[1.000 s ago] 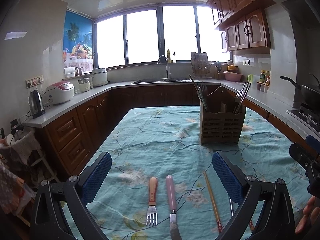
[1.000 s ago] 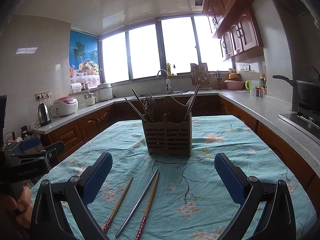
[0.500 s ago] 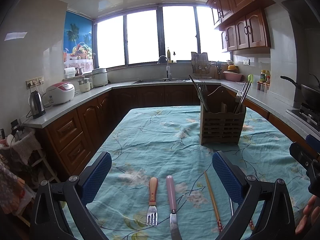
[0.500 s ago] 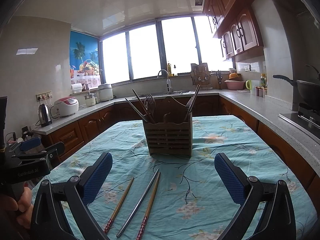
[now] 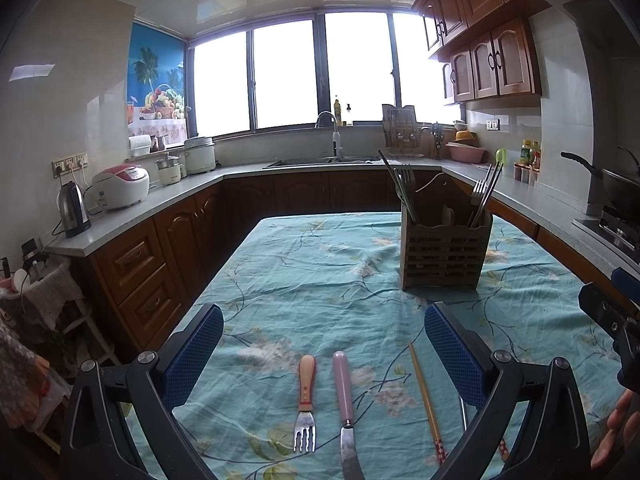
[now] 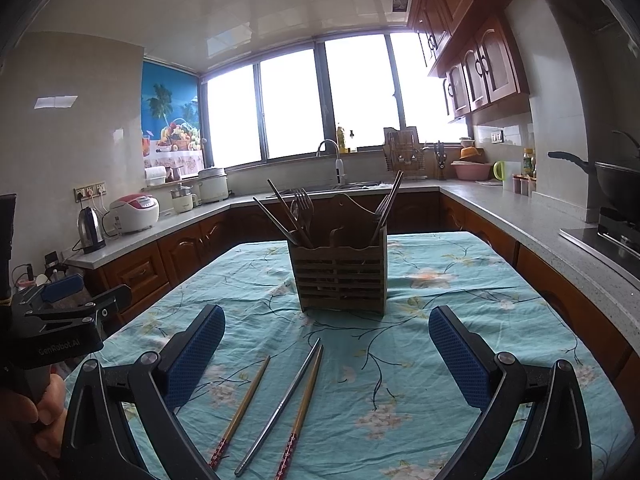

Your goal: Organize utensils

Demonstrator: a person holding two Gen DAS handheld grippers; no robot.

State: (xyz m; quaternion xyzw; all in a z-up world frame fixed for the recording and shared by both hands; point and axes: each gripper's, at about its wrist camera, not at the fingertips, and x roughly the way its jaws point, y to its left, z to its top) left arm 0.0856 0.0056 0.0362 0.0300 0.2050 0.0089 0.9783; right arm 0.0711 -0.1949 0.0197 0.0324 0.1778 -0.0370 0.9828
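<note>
Landmark for all positions: the slatted wooden caddy point(image 6: 339, 276), standing upright on the table point(image 6: 472, 280) with its teal flowered cloth. The caddy already carries utensils: forks and dark chopsticks lean out of its left compartment, more lean out of its right one.

Left gripper point(image 5: 324, 354): jaws spread wide, holding nothing, blue pads clear of the cloth items. It sits on the near side of the caddy and to its left. Between the pads, nearer the camera than the caddy, lie a fork with a wooden handle point(image 5: 306, 400) and a pink-handled knife point(image 5: 346, 408), side by side, apart, handles pointing toward the caddy. A wooden chopstick point(image 5: 426, 396) lies just right of the knife, close to the right pad.

Right gripper point(image 6: 326, 356): jaws also wide, empty, centred in front of the caddy. Between its pads lie two wooden chopsticks with red patterned ends point(image 6: 242, 404) and one metal chopstick point(image 6: 280, 404); the metal one touches or nearly touches the right-hand wooden one near their far tips; cannot tell which.

A hand point(image 6: 44, 408) grips the left gripper's handle at the left edge of the right wrist view.
</note>
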